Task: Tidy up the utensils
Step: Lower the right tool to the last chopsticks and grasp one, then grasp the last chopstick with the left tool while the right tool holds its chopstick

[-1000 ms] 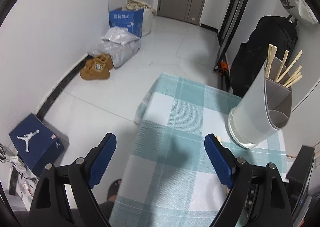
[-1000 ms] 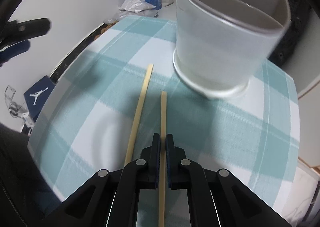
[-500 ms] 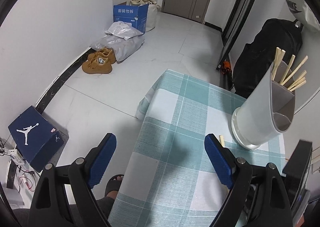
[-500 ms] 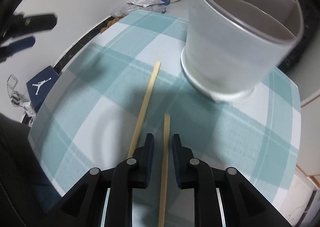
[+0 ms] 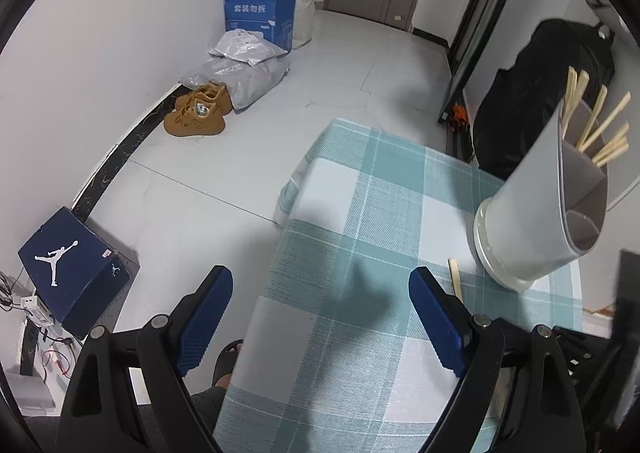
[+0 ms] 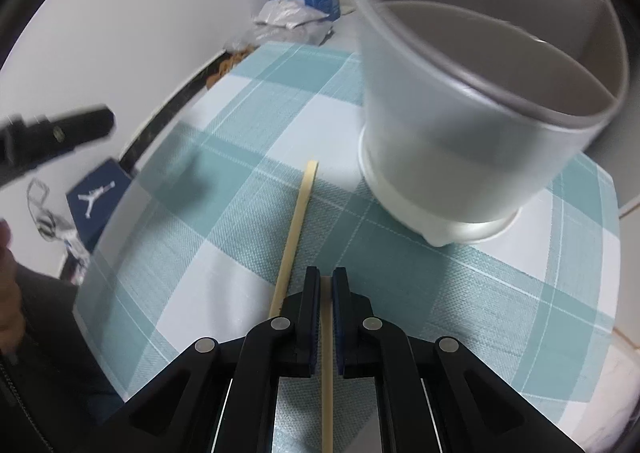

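Here the checked tablecloth [image 6: 460, 293] fills most of the right wrist view, a soft flat bed for the loose utensils, and its far corner drops to the floor at the upper middle of the left wrist view, so that side gives no support. The grey utensil holder [image 6: 460, 125] stands upright at the upper right of the right wrist view, its divided mouth open toward the camera and its near compartment looking empty; in the left wrist view a bundle of chopsticks [image 5: 600, 133] leans out of its far compartment, probably where sticks are being gathered. The left gripper [image 5: 320, 309] hangs with its blue pads wide apart over bare cloth at the lower middle, holding nothing and out of the way. The right gripper [image 6: 325, 281], low in its frame, is pinched tight on one chopstick [image 6: 327, 393] near its tip, presumably to lift it. A second chopstick [image 6: 294, 237] lies just left of it on the cloth, pointing toward the holder's base, close enough to be nudged.
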Motion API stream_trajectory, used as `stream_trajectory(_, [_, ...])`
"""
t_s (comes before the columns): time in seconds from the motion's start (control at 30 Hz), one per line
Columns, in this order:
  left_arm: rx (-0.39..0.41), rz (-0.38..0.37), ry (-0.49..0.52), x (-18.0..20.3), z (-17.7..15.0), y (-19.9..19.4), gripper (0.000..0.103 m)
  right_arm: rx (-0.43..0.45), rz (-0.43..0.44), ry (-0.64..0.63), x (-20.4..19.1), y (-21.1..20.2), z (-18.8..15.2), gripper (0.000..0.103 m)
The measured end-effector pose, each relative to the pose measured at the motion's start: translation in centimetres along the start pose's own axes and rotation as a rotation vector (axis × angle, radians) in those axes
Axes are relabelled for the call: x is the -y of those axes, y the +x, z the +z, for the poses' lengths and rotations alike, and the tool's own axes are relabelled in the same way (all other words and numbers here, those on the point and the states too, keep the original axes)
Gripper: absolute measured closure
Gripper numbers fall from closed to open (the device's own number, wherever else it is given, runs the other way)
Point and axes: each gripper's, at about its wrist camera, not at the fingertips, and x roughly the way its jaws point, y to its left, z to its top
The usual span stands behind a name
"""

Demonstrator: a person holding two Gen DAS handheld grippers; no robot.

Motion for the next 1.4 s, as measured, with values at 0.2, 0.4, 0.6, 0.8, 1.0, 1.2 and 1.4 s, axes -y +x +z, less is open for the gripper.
stream_trajectory(0.2, [-0.040,-0.014,0.036,1.4,-0.4,0.8,0.016,0.127,0.069,0.065,0.6,-3.2,-0.2,0.098])
stream_trajectory(0.4, [-0.120,-0.035,0.066,3.3,-0.8,2.1,0.016,0.236,0.154,0.168,2.0,-6.5,-0.9,0.098])
stream_trajectory(0.6, [-0.183,-0.053,0.175,7.1,-1.5,3.1,0.016,0.270,0.172,0.254,3.9,-7.4,-2.1,0.098])
stream_trajectory(0.8, [-0.199,-0.040,0.237,9.5,-2.0,3.7,0.017,0.271,0.167,0.318,7.3,-7.8,-2.7,0.098])
stream_trajectory(1.0, [-0.240,0.019,0.259,10.1,-2.7,4.8,0.059,0.294,0.166,0.335,8.7,-9.2,-3.3,0.098])
stream_trajectory(1.2, [-0.230,-0.028,0.299,10.1,-3.2,3.8,0.097,0.292,0.171,0.338,9.0,-9.3,-3.6,0.098])
stream_trajectory(1.4, [-0.259,-0.130,0.330,8.8,-4.3,2.7,0.101,0.295,0.176,0.335,9.0,-9.1,-3.3,0.098])
